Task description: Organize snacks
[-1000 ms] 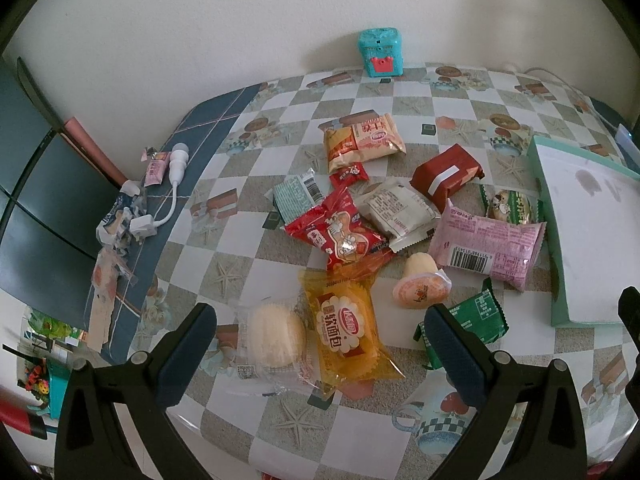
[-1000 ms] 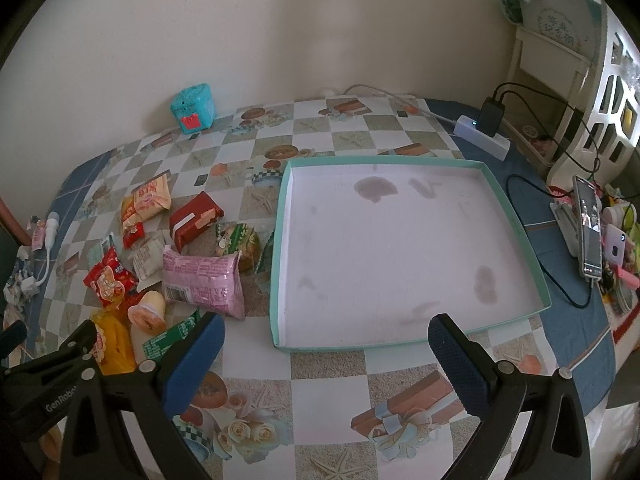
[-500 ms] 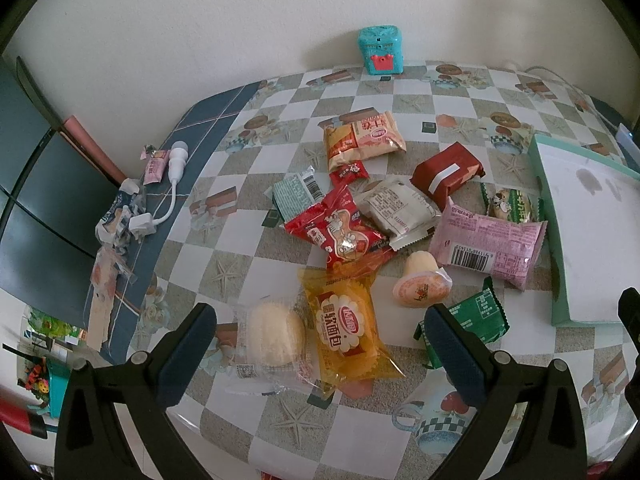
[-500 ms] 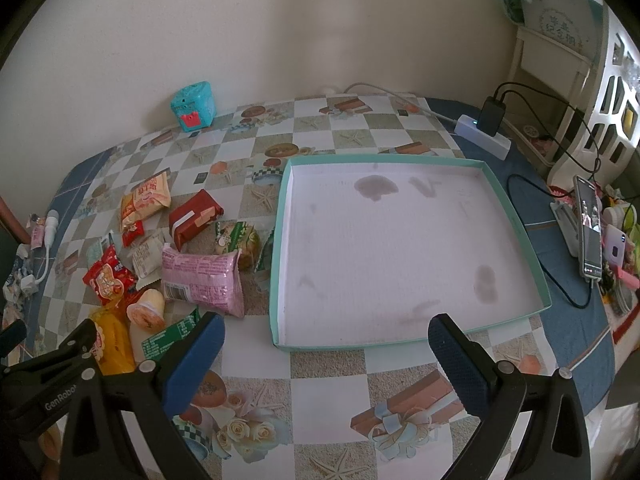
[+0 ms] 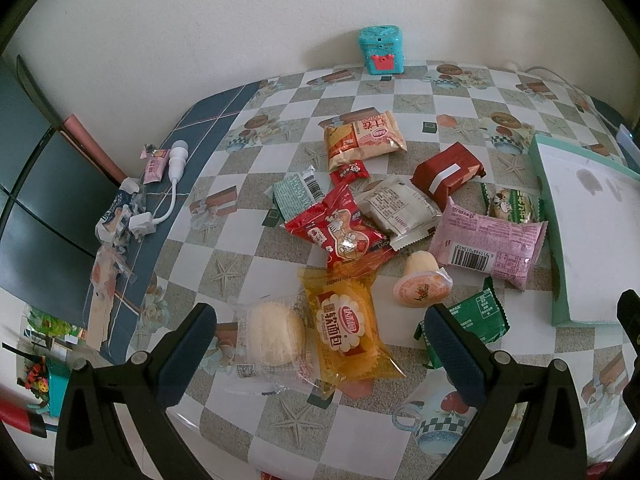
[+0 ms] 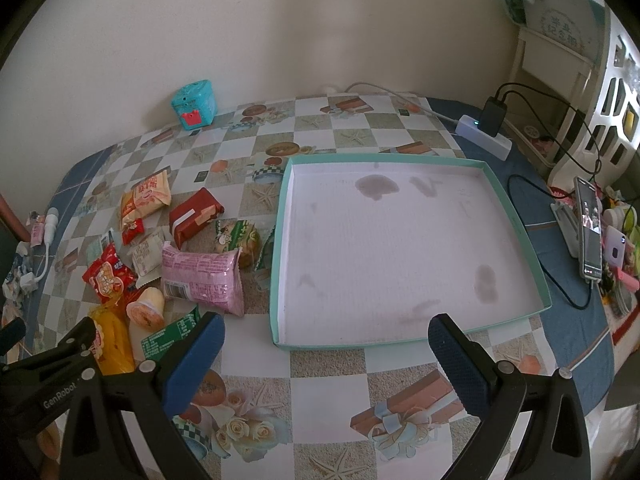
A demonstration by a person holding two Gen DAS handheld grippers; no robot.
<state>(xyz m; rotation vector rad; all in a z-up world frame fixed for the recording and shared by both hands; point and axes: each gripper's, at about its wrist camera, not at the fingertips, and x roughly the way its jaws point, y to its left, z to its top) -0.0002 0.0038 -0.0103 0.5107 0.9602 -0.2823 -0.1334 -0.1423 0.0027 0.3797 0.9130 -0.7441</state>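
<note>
Several snacks lie in a pile on the checkered tablecloth: a yellow bread pack (image 5: 346, 330), a clear-wrapped bun (image 5: 274, 328), a red packet (image 5: 338, 234), a pink packet (image 5: 490, 242), a jelly cup (image 5: 422, 286), a green packet (image 5: 474, 318) and a dark red box (image 5: 446, 174). My left gripper (image 5: 320, 344) is open, above the bun and yellow pack. An empty teal-rimmed tray (image 6: 280, 256) lies right of the pile. My right gripper (image 6: 326, 354) is open, above the tray's near edge. The pink packet (image 6: 202, 276) also shows there.
A teal toy box (image 5: 382, 50) stands at the wall. A white charger cable (image 5: 172, 184) and wrappers lie at the table's left edge. A power strip (image 6: 486, 136), cables and a phone (image 6: 590, 226) sit at the right. The table's near edge is just below the grippers.
</note>
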